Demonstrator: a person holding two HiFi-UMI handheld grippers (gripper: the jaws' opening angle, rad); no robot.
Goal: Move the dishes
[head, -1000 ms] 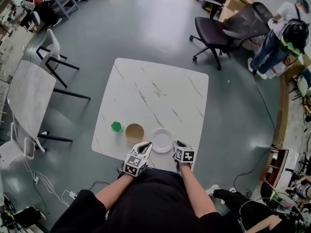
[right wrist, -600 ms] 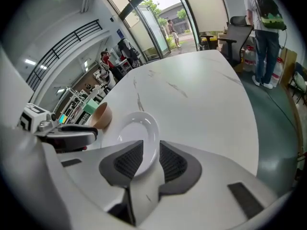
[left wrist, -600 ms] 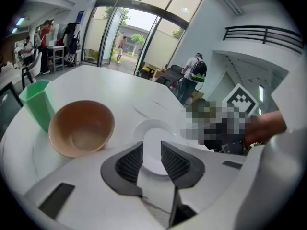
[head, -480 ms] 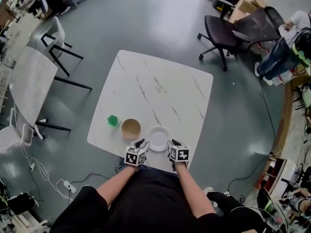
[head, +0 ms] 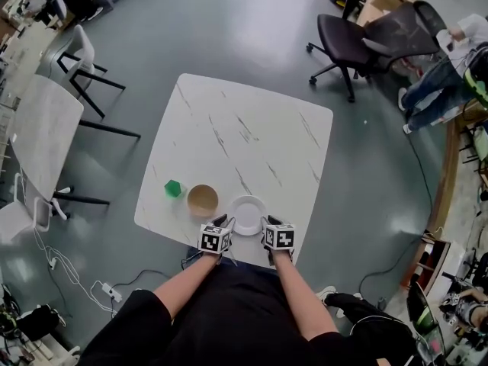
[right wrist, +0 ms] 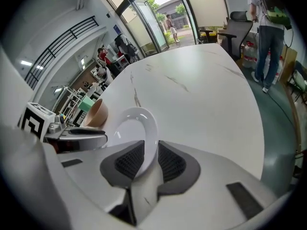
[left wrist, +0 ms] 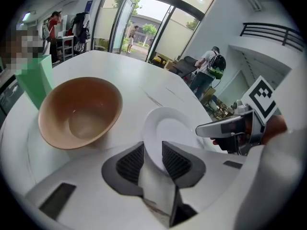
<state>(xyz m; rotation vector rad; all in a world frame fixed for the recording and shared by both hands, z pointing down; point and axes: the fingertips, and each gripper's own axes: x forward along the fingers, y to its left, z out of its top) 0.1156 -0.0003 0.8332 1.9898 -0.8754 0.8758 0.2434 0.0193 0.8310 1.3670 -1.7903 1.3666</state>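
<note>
In the head view the round white plate (head: 248, 213) loses its six-o'clock rim under the left gripper (head: 222, 222), whose jaws have just been opening with that rim between them, and under the right gripper (head: 268, 222). In the left gripper view the green block (left wrist: 36, 83), at ten o'clock of the tan bowl (left wrist: 79, 111), is partly hidden behind it.

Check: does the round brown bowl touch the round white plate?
Apart. The left gripper view shows bare table between the brown bowl and the white plate.

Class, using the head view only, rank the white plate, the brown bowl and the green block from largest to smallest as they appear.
1. white plate, a little wider than the bowl
2. brown bowl
3. green block, clearly the smallest
</note>
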